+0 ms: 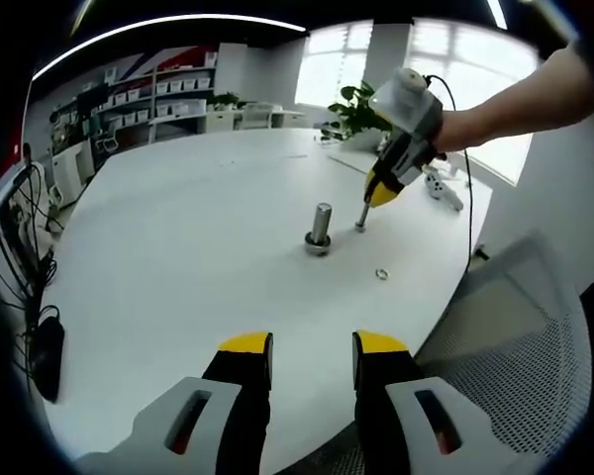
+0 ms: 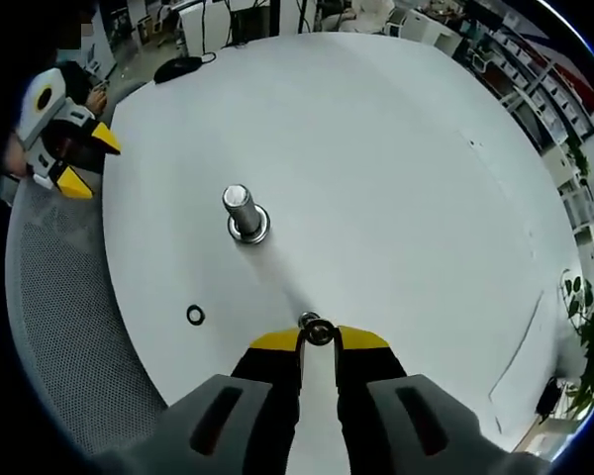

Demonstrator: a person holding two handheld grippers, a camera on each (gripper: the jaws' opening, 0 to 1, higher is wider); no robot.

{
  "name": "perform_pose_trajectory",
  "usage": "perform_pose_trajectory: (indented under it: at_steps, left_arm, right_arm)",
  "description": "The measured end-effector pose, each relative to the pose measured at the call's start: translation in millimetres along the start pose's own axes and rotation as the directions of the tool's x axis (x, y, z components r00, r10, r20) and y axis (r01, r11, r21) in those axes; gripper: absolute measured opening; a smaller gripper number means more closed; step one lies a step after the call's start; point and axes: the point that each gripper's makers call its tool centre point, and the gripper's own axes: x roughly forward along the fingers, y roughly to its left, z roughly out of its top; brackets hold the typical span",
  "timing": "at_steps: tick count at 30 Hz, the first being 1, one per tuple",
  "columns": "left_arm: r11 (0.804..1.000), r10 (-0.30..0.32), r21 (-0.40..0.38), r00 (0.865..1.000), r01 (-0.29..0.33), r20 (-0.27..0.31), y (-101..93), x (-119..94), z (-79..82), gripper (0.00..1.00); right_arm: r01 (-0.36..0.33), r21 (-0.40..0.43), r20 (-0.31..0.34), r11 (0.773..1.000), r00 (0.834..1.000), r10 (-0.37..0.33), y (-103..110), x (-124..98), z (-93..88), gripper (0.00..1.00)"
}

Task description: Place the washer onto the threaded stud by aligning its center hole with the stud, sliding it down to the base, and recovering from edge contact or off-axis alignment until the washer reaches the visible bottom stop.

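A silver threaded stud (image 1: 321,223) stands upright on its round base near the middle of the white table (image 1: 178,257); in the right gripper view the stud (image 2: 239,205) rises left of centre. My right gripper (image 2: 319,341) is shut on a small metal washer (image 2: 317,330), held low over the table to the right of the stud and clear of it. That right gripper (image 1: 368,210) reaches in from the right in the left gripper view. A second small ring (image 1: 382,274) lies flat on the table (image 2: 396,178), also seen as the ring (image 2: 195,316). My left gripper (image 1: 312,346) is open, empty, at the table's near edge.
A grey mesh chair (image 1: 520,346) sits at the table's edge, seen also as the chair (image 2: 59,327). My left gripper (image 2: 74,148) is beyond that edge. A white device (image 1: 442,186) and a plant (image 1: 361,107) are at the far side. Cables (image 1: 35,257) hang at the left.
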Motion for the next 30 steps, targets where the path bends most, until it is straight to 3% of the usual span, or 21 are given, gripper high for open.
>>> perform_pose_trajectory:
  at_steps: [30]
  left_arm:
    - [1.000, 0.005, -0.013, 1.000, -0.005, -0.013, 1.5, 1, -3.1, 0.30]
  right_arm:
    - [-0.057, 0.055, -0.066, 0.997, 0.996, 0.061, 2, 34, -16.1, 0.15]
